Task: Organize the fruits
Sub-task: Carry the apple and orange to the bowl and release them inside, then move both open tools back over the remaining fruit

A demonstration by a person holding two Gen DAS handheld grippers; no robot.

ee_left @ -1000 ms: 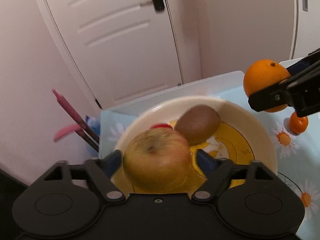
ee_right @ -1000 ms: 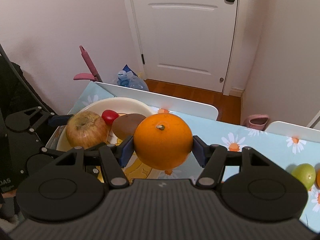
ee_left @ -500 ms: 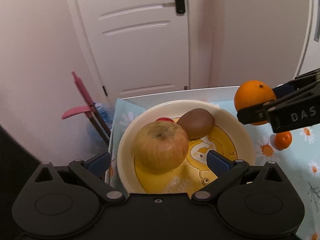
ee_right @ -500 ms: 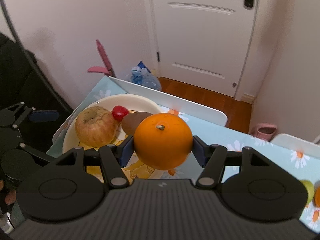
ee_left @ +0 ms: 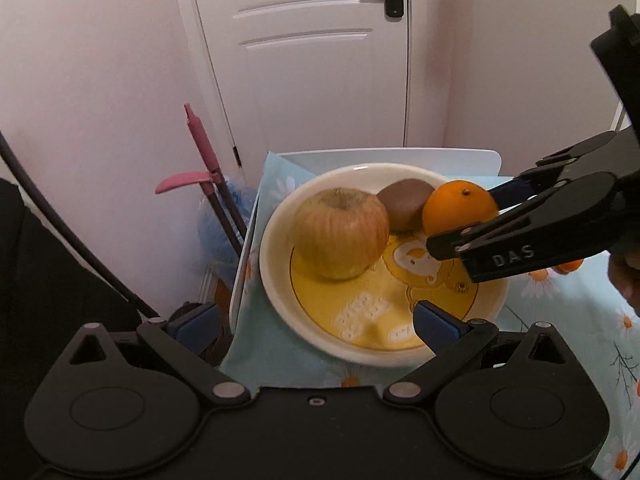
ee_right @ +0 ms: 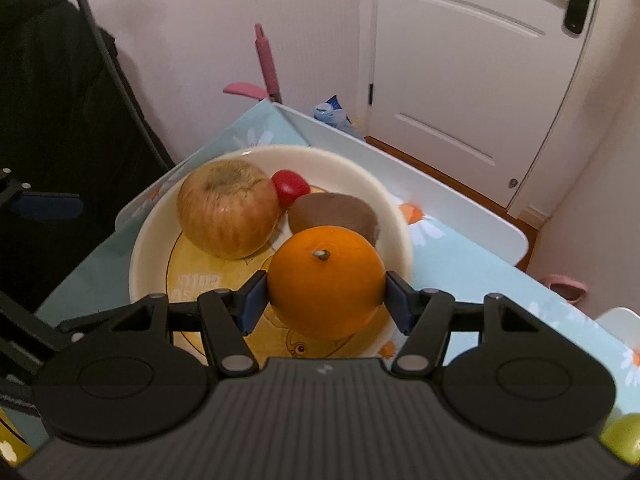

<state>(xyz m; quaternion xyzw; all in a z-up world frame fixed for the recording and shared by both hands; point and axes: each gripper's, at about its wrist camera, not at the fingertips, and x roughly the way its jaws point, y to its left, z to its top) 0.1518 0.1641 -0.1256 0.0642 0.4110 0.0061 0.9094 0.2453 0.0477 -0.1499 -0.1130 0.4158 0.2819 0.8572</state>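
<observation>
step: placing fruit | right hand-held gripper (ee_right: 326, 300) pinching orange (ee_right: 325, 282) over plate (ee_right: 394, 216) beside kiwi (ee_right: 334, 210) | left hand-held gripper (ee_left: 316, 322) spread, empty | next: lower, release

Your orange (ee_right: 325, 282): bright orange, greenish-brown stem nub. Apple (ee_right: 227, 209): yellow-tan, red streaks, brown russet round stem. Kiwi (ee_right: 335, 213): dull brown. Tomato (ee_right: 290, 187): glossy red. Your plate (ee_right: 148, 240): cream rim, yellow centre, cartoon duck print with white lettering. Cloth (ee_left: 276, 354): pale blue, white daisies with orange hearts. Your gripper pads (ee_right: 253, 300): dark blue, on black frames. Lower right of right view, fruit (ee_right: 623, 438): yellow-green. Door (ee_left: 312, 60): white, black handle. Broom (ee_left: 202, 152): pink.
</observation>
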